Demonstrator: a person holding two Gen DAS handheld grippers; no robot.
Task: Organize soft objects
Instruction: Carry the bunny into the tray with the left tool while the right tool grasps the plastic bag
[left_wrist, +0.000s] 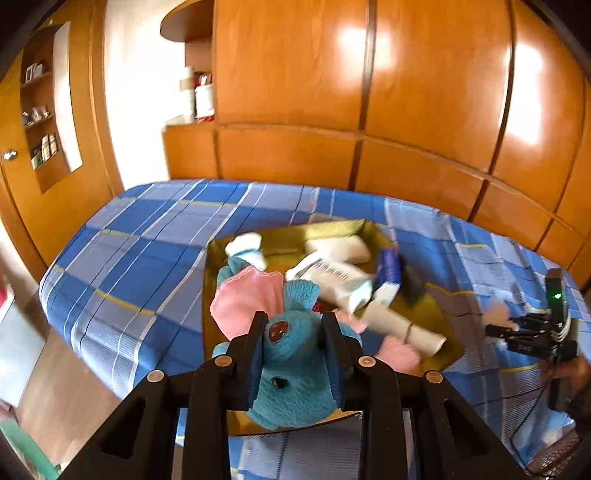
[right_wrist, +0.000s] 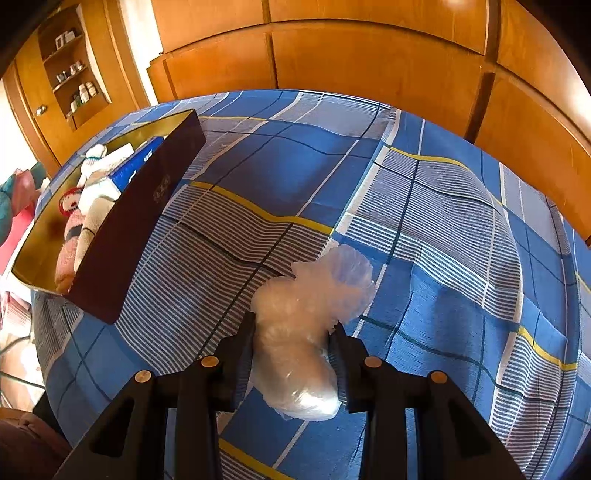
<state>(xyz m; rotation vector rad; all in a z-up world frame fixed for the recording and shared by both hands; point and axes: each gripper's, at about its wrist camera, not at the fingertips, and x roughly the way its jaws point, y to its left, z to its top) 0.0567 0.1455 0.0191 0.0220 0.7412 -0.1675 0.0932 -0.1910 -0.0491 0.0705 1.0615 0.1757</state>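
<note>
My left gripper (left_wrist: 295, 325) is shut on a teal plush toy (left_wrist: 295, 369) with pink ears and holds it over the near end of a gold-lined box (left_wrist: 229, 251) on the bed. The box holds white rolled socks (left_wrist: 332, 273), a blue item and a pink soft piece. My right gripper (right_wrist: 295, 332) is shut on a crumpled clear plastic bag (right_wrist: 306, 314) just over the blue checked bedsheet (right_wrist: 424, 221). The box (right_wrist: 140, 221) lies to the left in the right wrist view, apart from the bag. The right gripper also shows at the right edge of the left wrist view (left_wrist: 498, 328).
Wooden wardrobe panels (left_wrist: 406, 92) stand behind the bed. A shelf niche with small bottles (right_wrist: 74, 85) is at the far left. The bed's left edge drops to the floor (left_wrist: 55, 387). A cable trails at the right (left_wrist: 532, 413).
</note>
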